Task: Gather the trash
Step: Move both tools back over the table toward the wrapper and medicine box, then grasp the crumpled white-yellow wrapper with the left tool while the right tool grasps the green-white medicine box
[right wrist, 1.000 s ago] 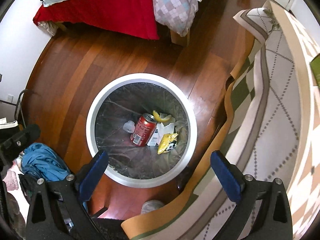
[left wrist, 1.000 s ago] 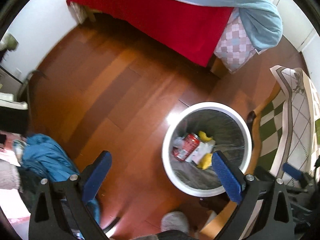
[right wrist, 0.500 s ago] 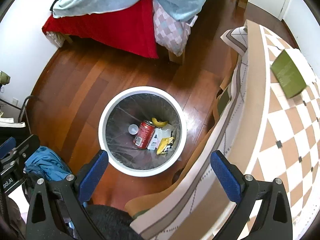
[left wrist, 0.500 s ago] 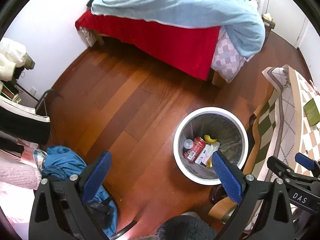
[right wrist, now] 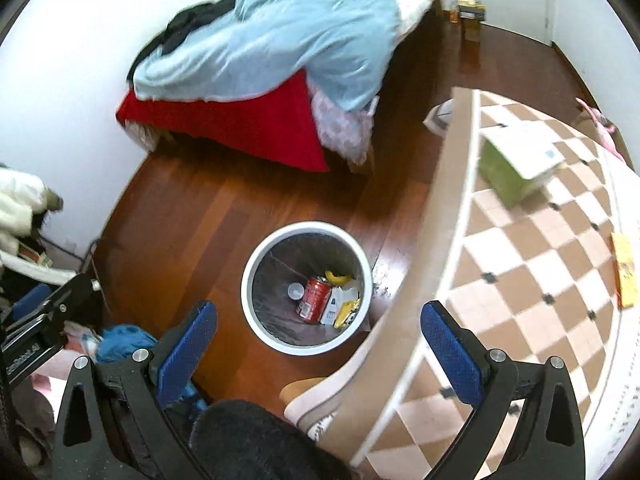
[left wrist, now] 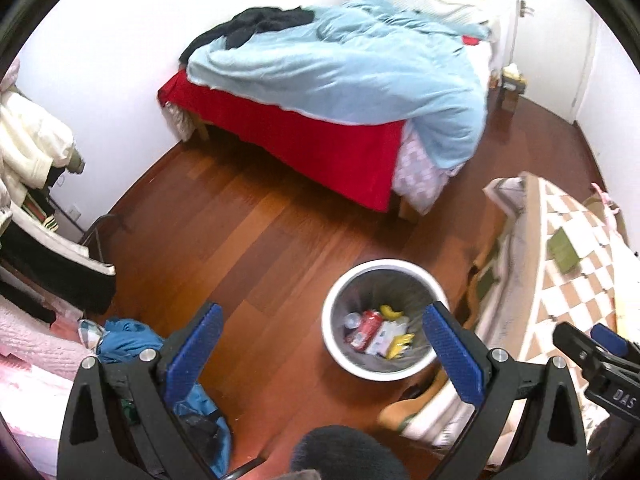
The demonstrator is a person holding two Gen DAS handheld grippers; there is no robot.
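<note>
A white round trash bin (left wrist: 384, 268) (right wrist: 256, 256) stands on the wooden floor below both grippers. Inside lie a red soda can (right wrist: 314, 299) (left wrist: 366, 326), a banana peel (right wrist: 336, 278), a white carton and a yellow wrapper (left wrist: 400, 342). My left gripper (left wrist: 320, 354) is open and empty, high above the floor left of the bin. My right gripper (right wrist: 318, 352) is open and empty, above the bin's near edge and the table edge. On the checked tablecloth lie a green box (right wrist: 516, 164) (left wrist: 564, 248) and a yellow packet (right wrist: 624, 276).
A table with a checked cloth (right wrist: 520, 264) fills the right side. A bed with red sheet and light blue duvet (left wrist: 340, 76) stands at the back. A blue garment (left wrist: 124, 338) lies on the floor at left beside a clothes rack (left wrist: 36, 168).
Both grippers have risen well away from the bin, which now looks smaller. The bed and tabletop with the green box and yellow packet have come into view. Both stay open.
</note>
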